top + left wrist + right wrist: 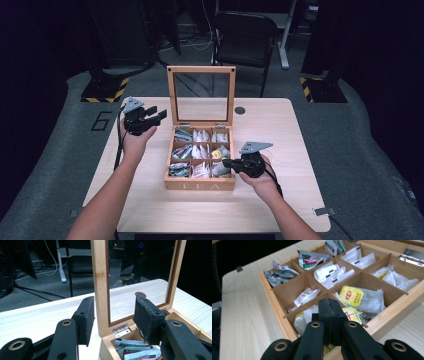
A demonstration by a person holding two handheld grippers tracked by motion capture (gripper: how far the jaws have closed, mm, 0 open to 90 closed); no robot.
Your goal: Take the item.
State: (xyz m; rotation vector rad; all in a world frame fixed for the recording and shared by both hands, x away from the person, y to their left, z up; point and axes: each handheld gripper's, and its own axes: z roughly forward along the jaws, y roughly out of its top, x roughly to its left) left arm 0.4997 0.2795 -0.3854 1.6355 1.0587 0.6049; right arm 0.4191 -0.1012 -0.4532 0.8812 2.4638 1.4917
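Resting on pale table (280, 130) | dark room | left tool (113, 315) parted, empty | right tool (329, 312) closed, empty

We see a pale wooden desk (280, 200) on grey carpet (370, 165) in a dark room, a black chair (245, 37) behind it, hazard-striped stand bases (105, 90) at both far corners, and cables (192, 42) trailing across the floor.
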